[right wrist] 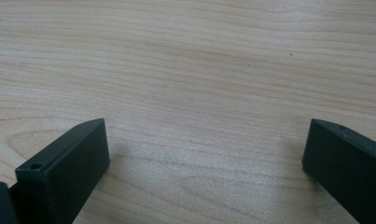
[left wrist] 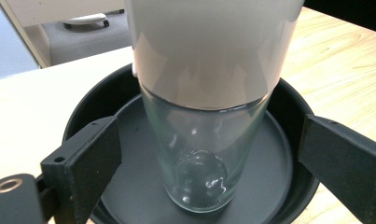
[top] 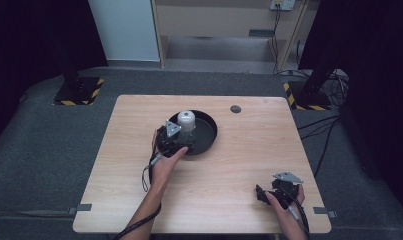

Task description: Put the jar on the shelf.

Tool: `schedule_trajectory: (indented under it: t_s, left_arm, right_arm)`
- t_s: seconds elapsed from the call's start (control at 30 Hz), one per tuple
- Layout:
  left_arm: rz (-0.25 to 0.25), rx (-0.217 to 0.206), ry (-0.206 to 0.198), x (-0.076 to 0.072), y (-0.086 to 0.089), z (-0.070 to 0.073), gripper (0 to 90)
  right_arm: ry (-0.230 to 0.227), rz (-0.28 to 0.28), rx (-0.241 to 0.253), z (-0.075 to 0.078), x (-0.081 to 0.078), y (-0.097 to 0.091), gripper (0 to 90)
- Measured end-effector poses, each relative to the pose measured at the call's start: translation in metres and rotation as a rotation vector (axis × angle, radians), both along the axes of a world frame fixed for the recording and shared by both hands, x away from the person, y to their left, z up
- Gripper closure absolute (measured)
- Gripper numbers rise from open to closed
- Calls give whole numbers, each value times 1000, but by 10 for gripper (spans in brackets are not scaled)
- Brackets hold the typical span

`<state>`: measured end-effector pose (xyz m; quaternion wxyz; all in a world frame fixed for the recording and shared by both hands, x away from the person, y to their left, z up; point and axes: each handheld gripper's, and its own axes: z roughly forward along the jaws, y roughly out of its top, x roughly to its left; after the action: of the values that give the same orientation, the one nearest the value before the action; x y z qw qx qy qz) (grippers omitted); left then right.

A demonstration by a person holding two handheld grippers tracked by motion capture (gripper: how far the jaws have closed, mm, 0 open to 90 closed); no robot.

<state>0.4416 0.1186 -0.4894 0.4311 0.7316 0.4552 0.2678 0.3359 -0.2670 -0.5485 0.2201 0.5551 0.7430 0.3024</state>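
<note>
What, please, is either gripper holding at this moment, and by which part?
Nothing: the left gripper stands open around the glass without touching it, and the right gripper is open.

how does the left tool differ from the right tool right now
The left tool hangs over the round black tray, jaws open either side of a clear glass bottle with a white sleeve; the right tool has only bare wooden table between its jaws. Both stand wide open, gripping nothing.
</note>
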Motion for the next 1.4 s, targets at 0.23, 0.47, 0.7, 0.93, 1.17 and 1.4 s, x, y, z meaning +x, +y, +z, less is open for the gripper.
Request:
schedule_trajectory:
  t_s: [0.23, 0.47, 0.7, 0.93, 1.17, 1.4]
  left_arm:
    - [1, -3, -5, -4, 2, 0, 44]
    - [0, 16, 9, -10, 5, 0, 43]
    - [8, 15, 12, -16, 7, 1, 41]
    - [25, 6, 15, -27, 10, 10, 39]
    - [43, -2, 21, -39, 19, 8, 39]
    - [56, -8, 34, -54, 27, 1, 39]
  right_arm:
    - [0, 0, 0, 0, 0, 0, 4]
    - [0, 0, 0, 0, 0, 0, 4]
    - [0, 0, 0, 0, 0, 0, 4]
    - [0, 1, 0, 0, 0, 0, 4]
    - [0, 0, 0, 0, 0, 0, 4]
    - [0, 2, 0, 0, 0, 0, 4]
